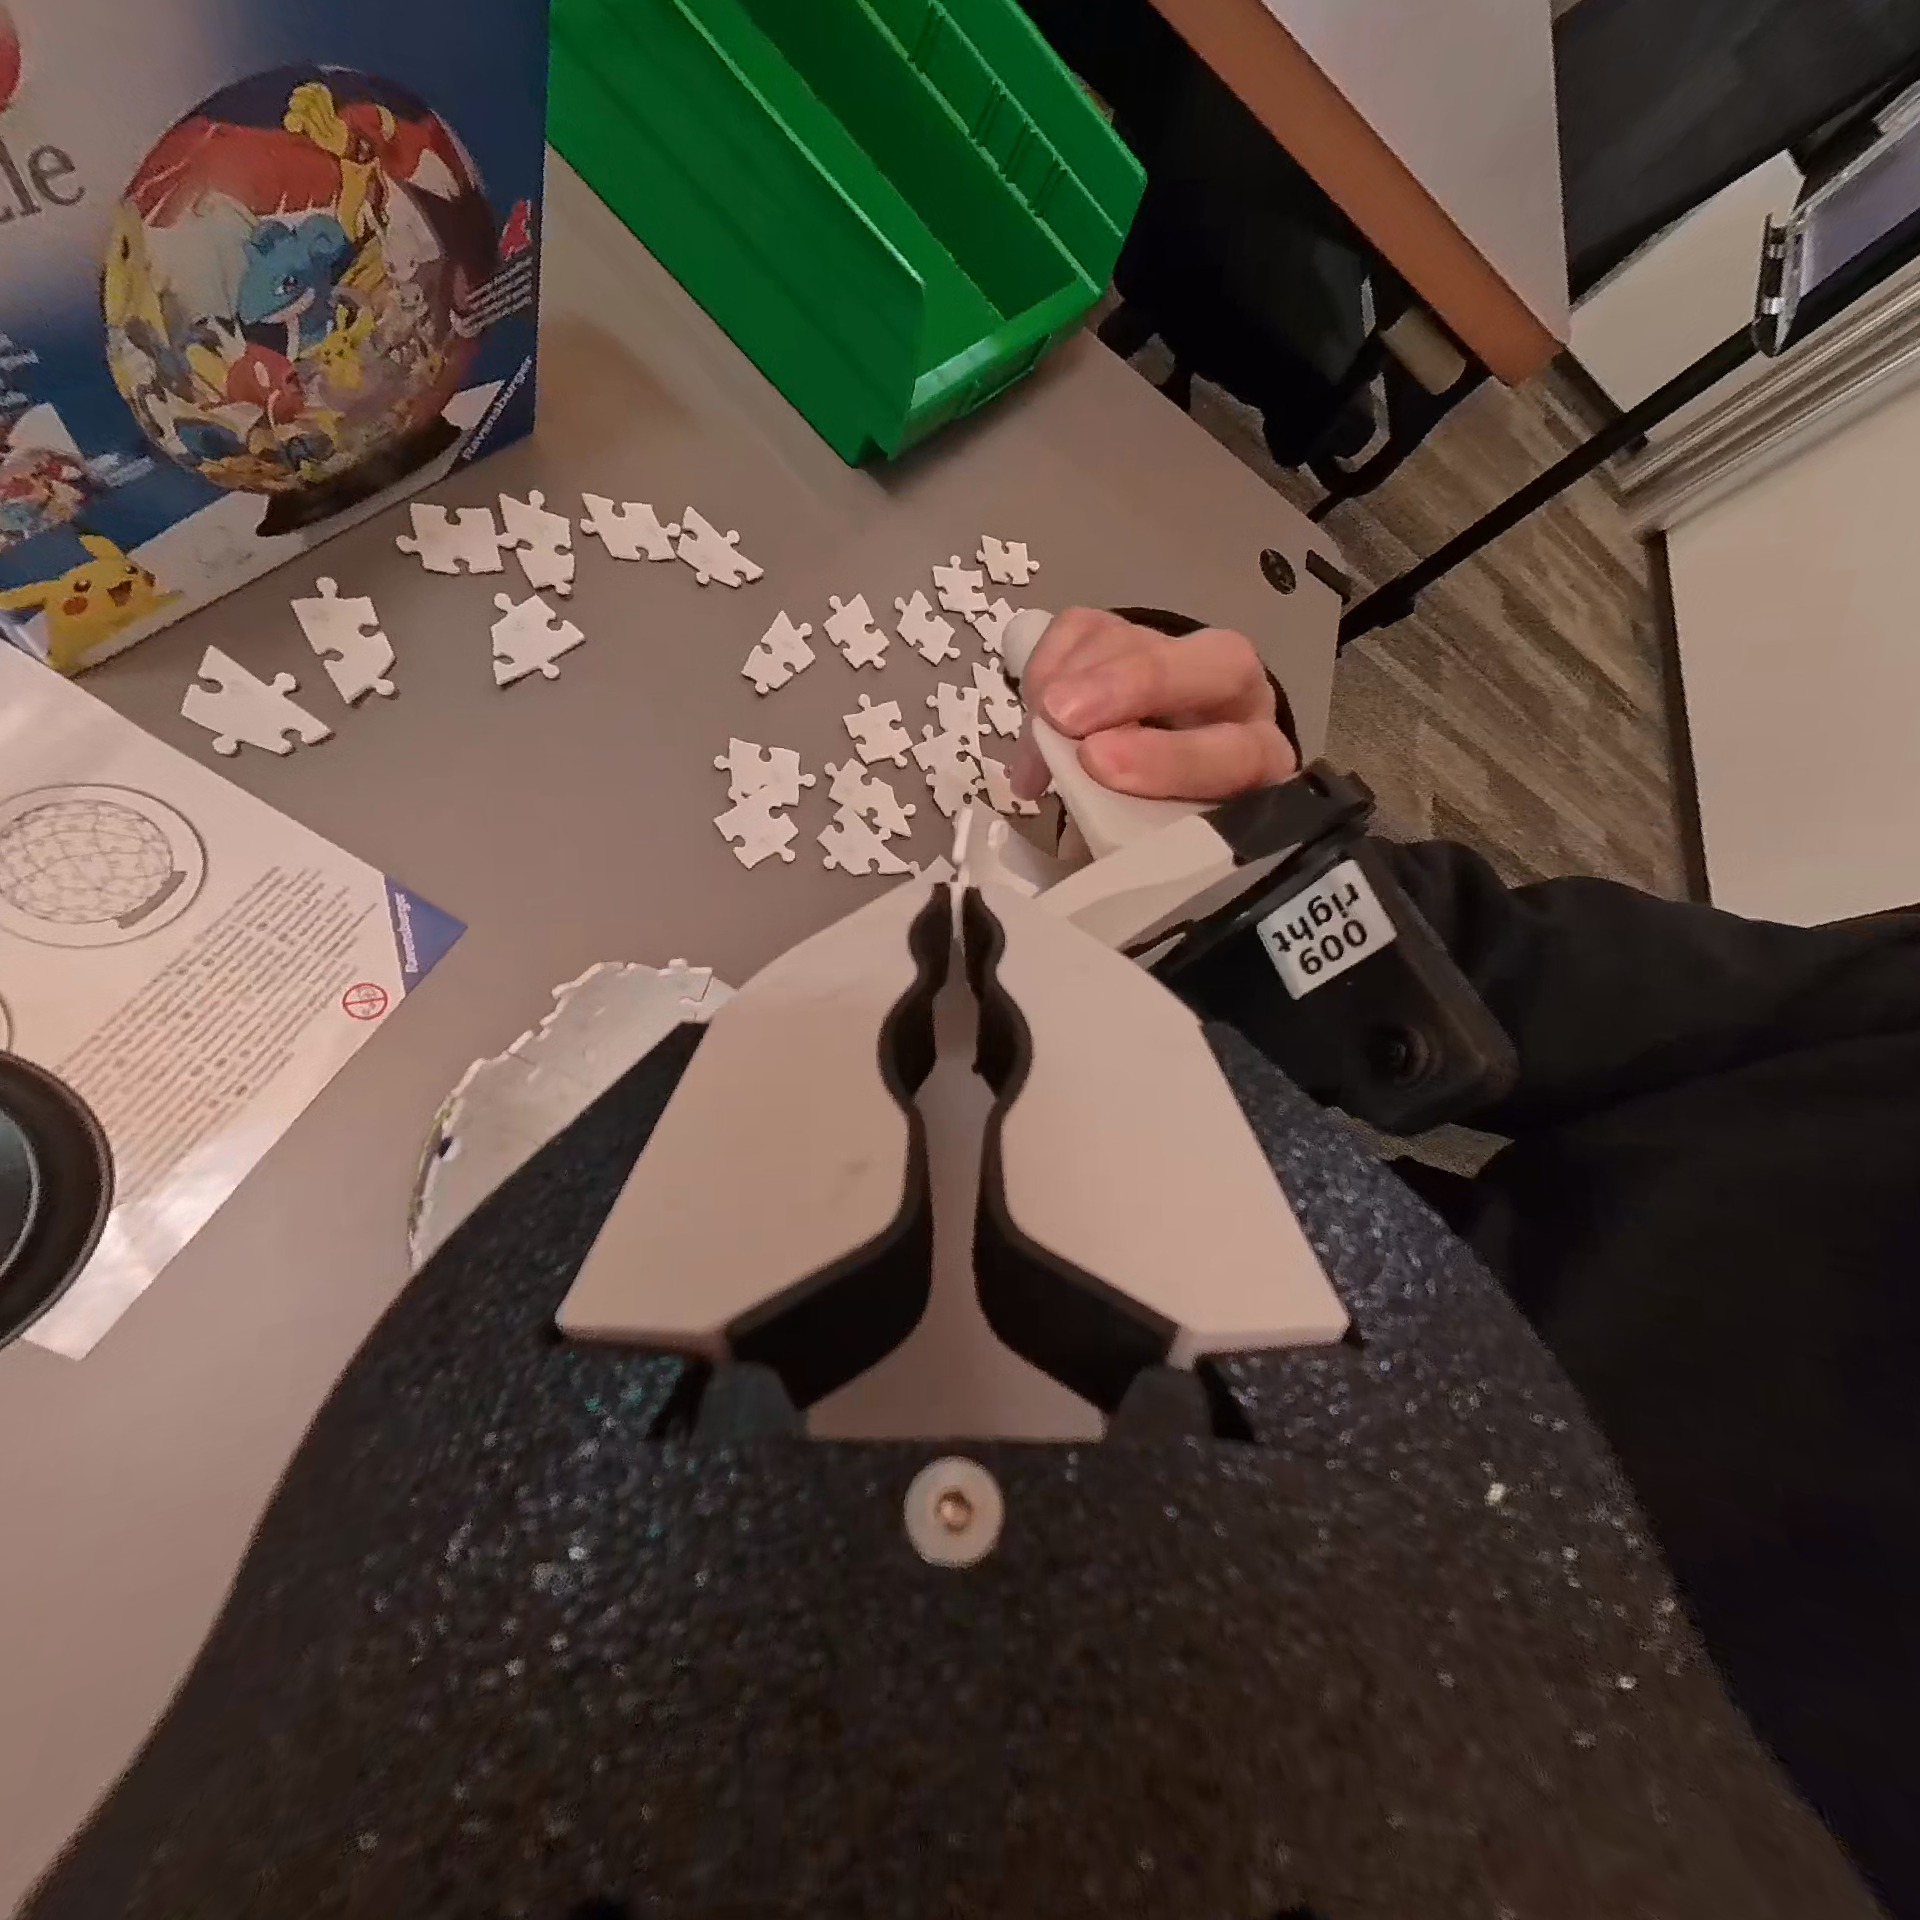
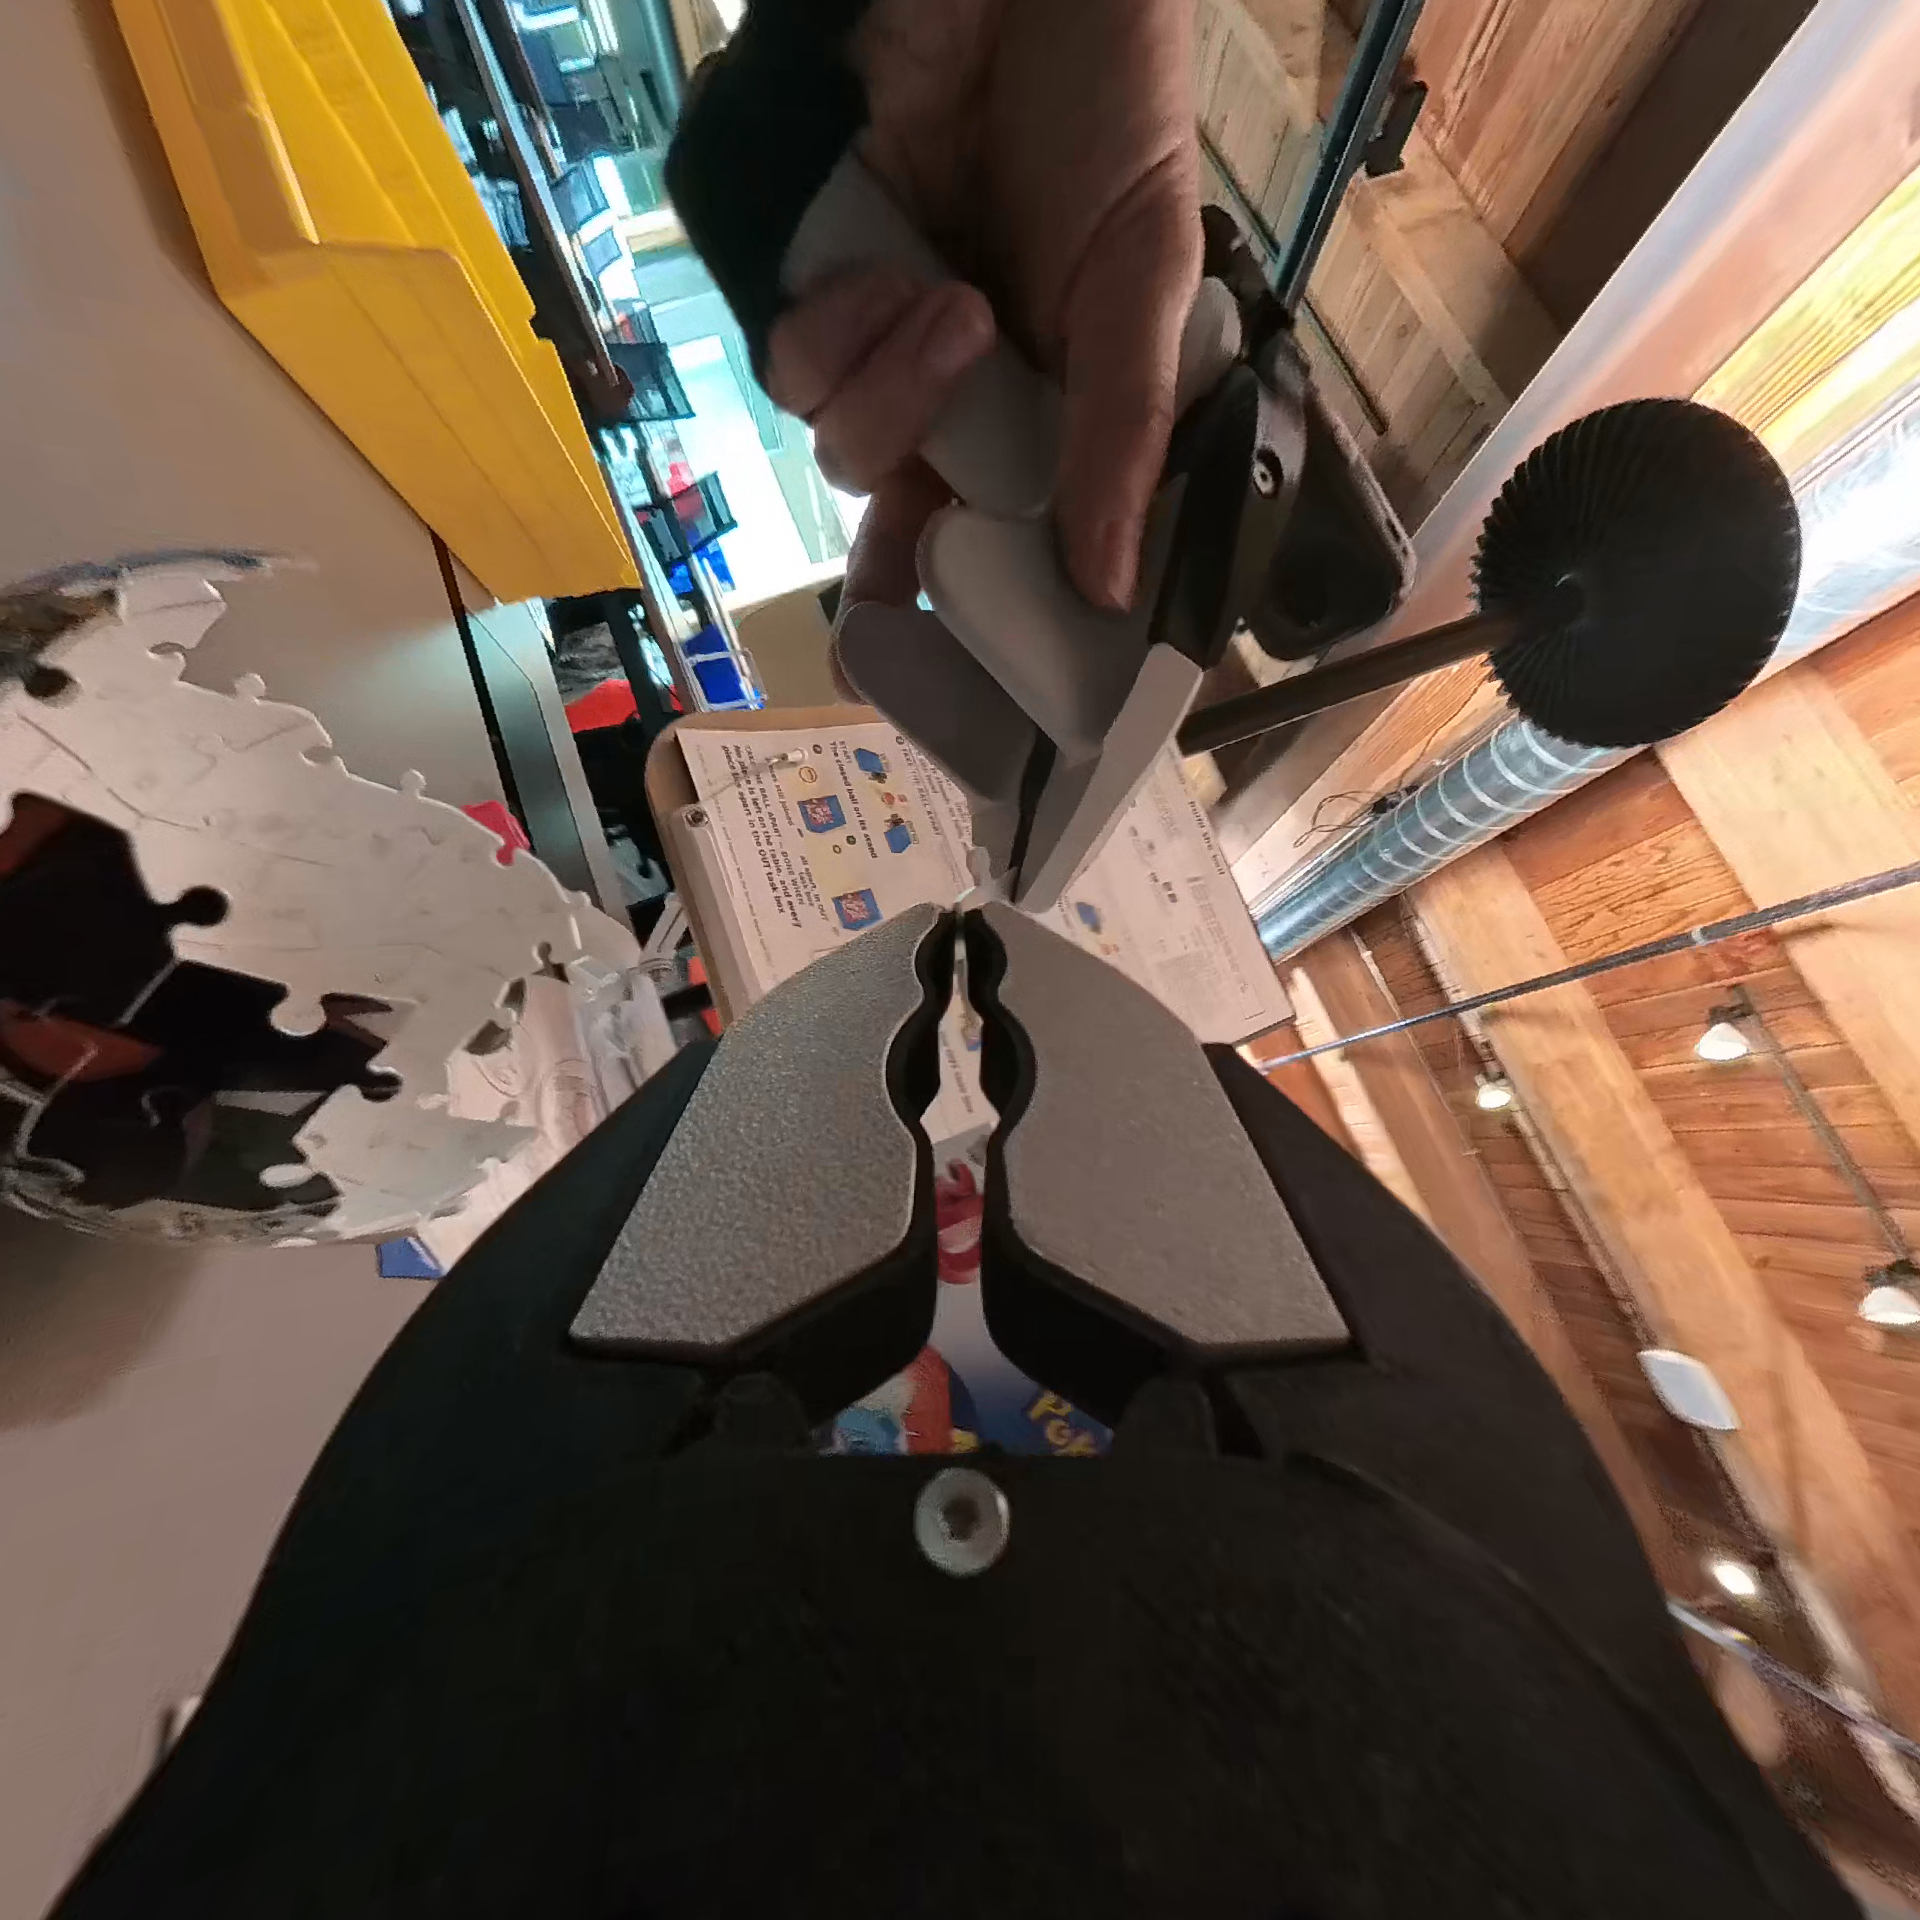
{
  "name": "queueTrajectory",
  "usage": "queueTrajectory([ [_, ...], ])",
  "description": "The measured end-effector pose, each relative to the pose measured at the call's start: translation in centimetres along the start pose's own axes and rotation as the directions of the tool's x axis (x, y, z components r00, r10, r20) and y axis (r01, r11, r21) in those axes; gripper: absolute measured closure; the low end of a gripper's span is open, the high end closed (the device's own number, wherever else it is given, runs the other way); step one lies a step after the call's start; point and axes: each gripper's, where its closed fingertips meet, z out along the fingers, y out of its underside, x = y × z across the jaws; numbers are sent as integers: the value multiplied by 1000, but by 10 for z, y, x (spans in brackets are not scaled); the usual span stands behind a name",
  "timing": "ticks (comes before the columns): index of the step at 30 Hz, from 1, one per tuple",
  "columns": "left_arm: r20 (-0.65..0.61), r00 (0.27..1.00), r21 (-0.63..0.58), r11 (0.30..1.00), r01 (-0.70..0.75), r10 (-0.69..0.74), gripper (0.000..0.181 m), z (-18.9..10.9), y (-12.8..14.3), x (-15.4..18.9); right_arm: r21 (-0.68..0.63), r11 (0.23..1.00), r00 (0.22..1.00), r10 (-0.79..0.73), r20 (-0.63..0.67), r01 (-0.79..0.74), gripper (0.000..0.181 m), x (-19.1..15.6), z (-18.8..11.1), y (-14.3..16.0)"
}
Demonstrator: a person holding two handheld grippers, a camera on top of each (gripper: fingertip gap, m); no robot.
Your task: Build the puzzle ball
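Your left gripper (image 1: 958, 902) fills the near part of its view, its jaws drawn almost together and pinching a thin white piece (image 1: 962, 847) at the tips. Your right gripper (image 2: 961, 912) meets it tip to tip; its jaws are just as narrow, and the same piece (image 2: 982, 871) sits at their tips, edge-on, so you cannot tell for sure which pair truly grips it. Each view shows the other gripper with a hand (image 1: 1153, 712) wrapped round its handle. Just left of your left gripper the partly built ball (image 1: 540, 1049) rests on the grey table (image 1: 623, 727), an open shell with a jagged rim; in the right view the ball (image 2: 260, 935) shows its white inner face and dark gaps. Beyond the tips, loose pieces (image 1: 873, 727) lie white side up in a cluster, with a second spread (image 1: 488, 592) nearer the puzzle box (image 1: 270, 291). Green bins (image 1: 862, 208) stand behind the pieces. An instruction sheet (image 1: 187, 987) lies at the left, with a dark round stand (image 1: 52, 1184) at its edge.
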Motion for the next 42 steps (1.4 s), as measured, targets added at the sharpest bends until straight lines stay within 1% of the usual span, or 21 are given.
queueTrajectory([
  [1,-2,1000,8,1000,-15,15,179,0,-1,0,8,999,999,42,-1,-42,179,1,0,1],
  [4,51,997,58,997,-59,56,179,-2,-6,-8,38,982,983,185,16,-185,181,3,-4,4],
  [6,67,995,101,991,-86,79,179,-6,-9,-11,59,947,949,315,15,-315,173,12,-7,8],
  [7,71,993,119,988,-98,90,179,-8,-9,-11,59,914,916,401,29,-402,170,15,-7,12],
  [8,75,992,125,986,-114,105,179,-9,-7,-12,46,860,861,505,62,-508,168,15,-6,17],
  [10,70,987,119,981,-152,144,179,-9,-1,-12,42,714,712,690,130,-699,163,16,-5,21],
  [12,71,985,120,979,-162,155,179,-9,4,-13,61,585,584,789,191,-809,163,21,-6,18],
  [13,65,986,125,979,-159,151,179,-9,5,-13,49,535,531,817,225,-843,162,21,-6,17],
  [16,37,985,146,974,-173,169,179,-6,7,-9,-10,431,413,872,261,-903,160,17,-4,20],
  [19,33,983,135,974,-183,181,179,-2,11,-6,-17,331,315,911,265,-943,166,18,-4,23],
  [21,35,981,125,973,-193,190,179,0,12,-5,-56,315,289,918,273,-947,166,12,-3,25],
  [25,63,975,97,971,-218,213,180,3,14,-6,-100,323,285,916,282,-941,166,6,-1,24],
  [28,74,968,98,964,-248,242,180,3,14,-4,-105,348,305,905,296,-931,171,3,-1,21],
  [31,83,962,92,959,-268,260,180,5,15,-4,-104,358,312,898,311,-928,177,2,-1,18],
  [38,74,963,79,962,-263,258,180,10,21,-7,-132,387,334,891,307,-912,179,-6,1,21],
  [42,80,964,40,965,-258,254,180,12,26,-13,-148,395,339,891,302,-907,177,-12,2,23],
])
